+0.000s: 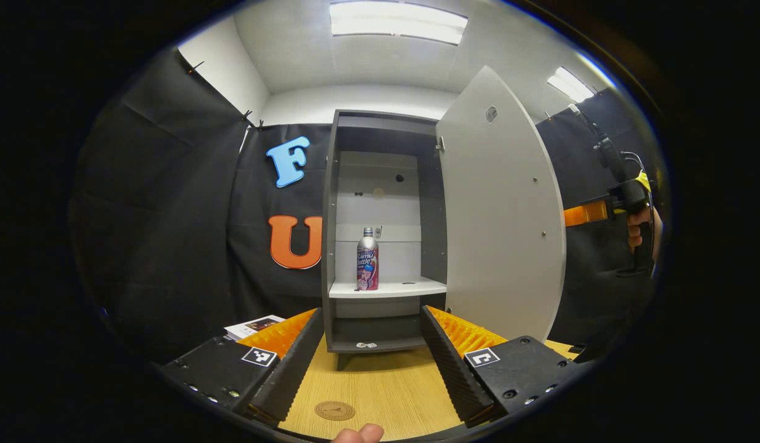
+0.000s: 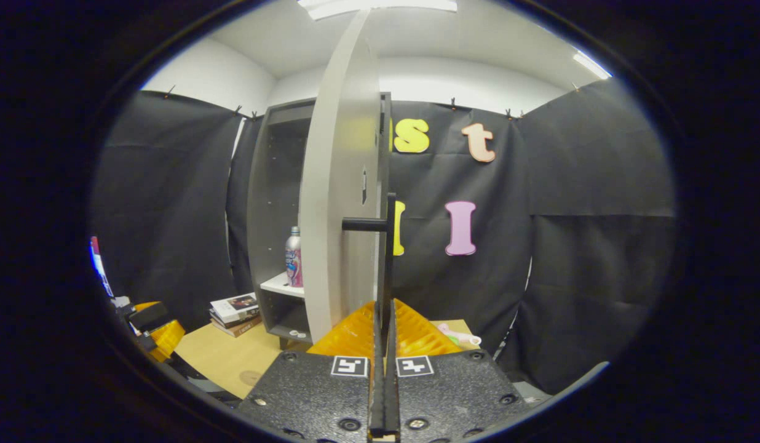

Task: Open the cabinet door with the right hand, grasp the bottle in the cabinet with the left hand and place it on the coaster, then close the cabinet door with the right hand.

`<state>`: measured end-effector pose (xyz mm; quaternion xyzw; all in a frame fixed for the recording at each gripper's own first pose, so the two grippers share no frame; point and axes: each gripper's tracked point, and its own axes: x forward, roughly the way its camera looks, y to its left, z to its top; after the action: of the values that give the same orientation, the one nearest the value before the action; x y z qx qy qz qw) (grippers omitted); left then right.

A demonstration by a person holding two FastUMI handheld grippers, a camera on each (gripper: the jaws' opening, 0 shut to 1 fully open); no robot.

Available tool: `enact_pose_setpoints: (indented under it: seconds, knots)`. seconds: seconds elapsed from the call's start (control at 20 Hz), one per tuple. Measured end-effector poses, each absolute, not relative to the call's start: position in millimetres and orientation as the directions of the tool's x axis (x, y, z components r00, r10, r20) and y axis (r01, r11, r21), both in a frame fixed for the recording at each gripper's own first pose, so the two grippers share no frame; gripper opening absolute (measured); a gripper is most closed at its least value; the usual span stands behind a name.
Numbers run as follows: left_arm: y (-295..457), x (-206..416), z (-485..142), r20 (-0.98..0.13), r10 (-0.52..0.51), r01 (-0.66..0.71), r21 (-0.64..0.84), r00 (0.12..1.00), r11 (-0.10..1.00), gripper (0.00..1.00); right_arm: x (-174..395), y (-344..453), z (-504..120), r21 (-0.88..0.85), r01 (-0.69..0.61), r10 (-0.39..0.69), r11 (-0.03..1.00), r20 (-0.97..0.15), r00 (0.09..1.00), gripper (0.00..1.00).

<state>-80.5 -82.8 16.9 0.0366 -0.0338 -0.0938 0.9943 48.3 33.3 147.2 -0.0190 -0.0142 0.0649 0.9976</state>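
The grey cabinet stands at the back of the table with its door swung wide open. A silver bottle with a pink label stands upright on the white shelf. My left gripper is open, low over the table and well short of the bottle. A round brown coaster lies on the table between its fingers. In the right gripper view the door is edge-on, and my right gripper is shut on its black bar handle. The bottle shows behind the door.
The wooden table carries a stack of books left of the cabinet. A small pale object lies at the right back edge. A hand holds the right gripper beyond the door. A fingertip shows at the near edge.
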Motion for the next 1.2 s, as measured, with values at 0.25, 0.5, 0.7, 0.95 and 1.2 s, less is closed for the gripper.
enact_pose_setpoints:
  seconds: [0.25, 0.5, 0.7, 0.95, 1.2]
  knots:
    - [-86, -82, 18, 0.068, -0.176, 0.171, 0.069, 0.982, 0.983, 0.95, 44, 38, 146, 0.005, -0.166, 0.166, 0.986, 0.033, 0.986, 0.04]
    - [-83, -87, 17, 0.074, -0.144, 0.14, 0.067, 0.987, 0.988, 0.95, 18, 22, 135, -0.003, -0.14, 0.14, 0.99, 0.063, 0.988, 0.04]
    - [-80, -89, 12, 0.059, -0.128, 0.124, 0.067, 0.99, 0.99, 0.95, 2, 7, 125, -0.02, -0.116, 0.117, 0.993, 0.095, 0.989, 0.18]
    - [-81, -86, 10, 0.039, -0.133, 0.13, 0.072, 0.99, 0.989, 0.95, -6, 1, 120, 0.024, -0.117, 0.114, 0.993, 0.11, 0.987, 0.63]
    - [-91, -67, 15, 0.034, -0.163, 0.161, 0.074, 0.986, 0.984, 0.95, -4, 3, 117, 0.023, -0.116, 0.113, 0.993, 0.113, 0.987, 0.82]
